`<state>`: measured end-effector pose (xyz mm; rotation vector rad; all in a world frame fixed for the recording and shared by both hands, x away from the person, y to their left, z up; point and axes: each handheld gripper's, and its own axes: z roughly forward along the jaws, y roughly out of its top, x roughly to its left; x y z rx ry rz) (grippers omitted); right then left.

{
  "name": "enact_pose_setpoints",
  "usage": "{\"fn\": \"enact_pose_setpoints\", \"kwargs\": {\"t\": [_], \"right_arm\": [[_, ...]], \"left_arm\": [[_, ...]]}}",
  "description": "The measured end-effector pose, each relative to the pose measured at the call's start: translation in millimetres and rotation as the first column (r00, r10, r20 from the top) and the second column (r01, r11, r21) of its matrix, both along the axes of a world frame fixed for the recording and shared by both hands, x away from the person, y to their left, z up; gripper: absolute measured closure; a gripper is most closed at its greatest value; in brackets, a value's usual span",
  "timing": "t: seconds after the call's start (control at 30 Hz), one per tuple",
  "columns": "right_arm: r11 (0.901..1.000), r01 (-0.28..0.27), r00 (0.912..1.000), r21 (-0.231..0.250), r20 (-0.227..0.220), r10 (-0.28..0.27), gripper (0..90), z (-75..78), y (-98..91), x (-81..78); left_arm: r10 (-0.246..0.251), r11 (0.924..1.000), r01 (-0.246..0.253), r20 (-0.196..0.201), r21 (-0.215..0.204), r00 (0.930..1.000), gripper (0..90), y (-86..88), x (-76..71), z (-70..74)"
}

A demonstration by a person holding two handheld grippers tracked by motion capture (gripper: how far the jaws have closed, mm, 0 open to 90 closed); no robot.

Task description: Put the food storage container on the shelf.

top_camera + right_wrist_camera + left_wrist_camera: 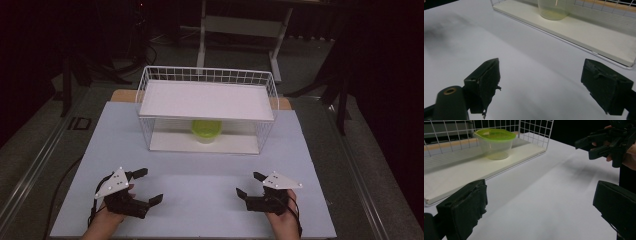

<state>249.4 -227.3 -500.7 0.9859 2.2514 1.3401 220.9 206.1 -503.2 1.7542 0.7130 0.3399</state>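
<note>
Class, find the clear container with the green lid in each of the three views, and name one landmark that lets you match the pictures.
High view: the container sits centre, on the lower shelf under the white upper shelf.
Left gripper view: upper left, on the lower shelf, green lid visible.
Right gripper view: top centre, only its clear lower part in frame.
Shared landmark: the white wire rack around it.
</note>
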Motion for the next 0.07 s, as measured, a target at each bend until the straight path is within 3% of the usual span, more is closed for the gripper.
{"fn": "enact_pose_setpoints", "kwargs": {"t": [0.07], "right_arm": [[1.0000, -0.001, 1.0000, -0.002, -0.003, 0.001, 15.6, -0.5, 0.3, 0.3]], "left_arm": [[0.001, 1.0000, -0.001, -0.003, -0.002, 1.0000, 0.3, 0.1, 0.0, -0.4]]}}
